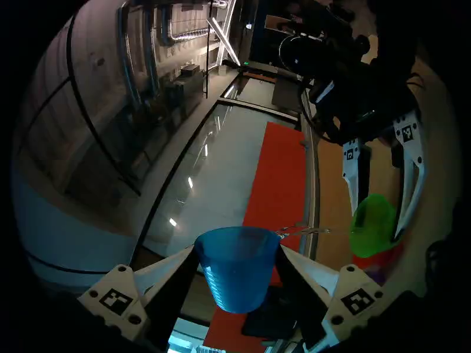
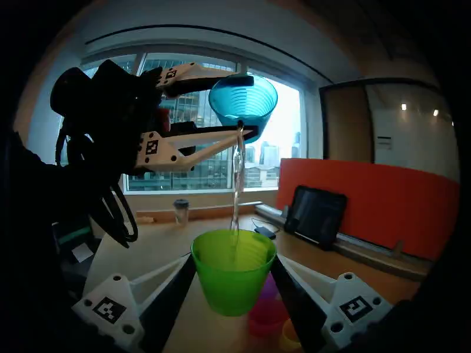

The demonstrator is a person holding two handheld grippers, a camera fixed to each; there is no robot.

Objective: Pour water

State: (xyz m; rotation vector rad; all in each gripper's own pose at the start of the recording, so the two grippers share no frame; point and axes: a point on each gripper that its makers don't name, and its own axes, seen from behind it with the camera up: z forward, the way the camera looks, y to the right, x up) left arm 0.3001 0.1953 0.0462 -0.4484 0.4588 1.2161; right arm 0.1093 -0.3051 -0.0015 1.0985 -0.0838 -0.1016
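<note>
1. Your left gripper (image 1: 237,250) has its white plastic fingers pinching the blue cup (image 1: 237,267) from both sides. The cup is a tapered, translucent tumbler with fine ribs round its wall.
2. Your right gripper (image 2: 234,259) clamps the green cup (image 2: 234,270) between its fingers. It has the same tapered shape and is glossy, translucent plastic.
3. The blue cup is in the air, directly above the green cup. A thin, clear stream of water (image 2: 236,176) runs from its lower lip down into the green cup's mouth.
4. The green cup stands upright, mouth up, with its long axis vertical. The blue cup is tipped well off vertical, with its mouth turned toward the right gripper's camera.
5. Just below the green cup are a pink cup (image 2: 268,312) and an orange one, partly hidden behind it.
6. The wooden table (image 2: 159,235) lies beneath the green cup.
7. Beyond the green cup, to its right in the right gripper view, a dark tablet (image 2: 315,215) leans against an orange partition (image 2: 377,200).
8. Behind the green cup, a wide window (image 2: 282,147) shows city towers. A small lidded cup (image 2: 181,210) stands in front of it.
</note>
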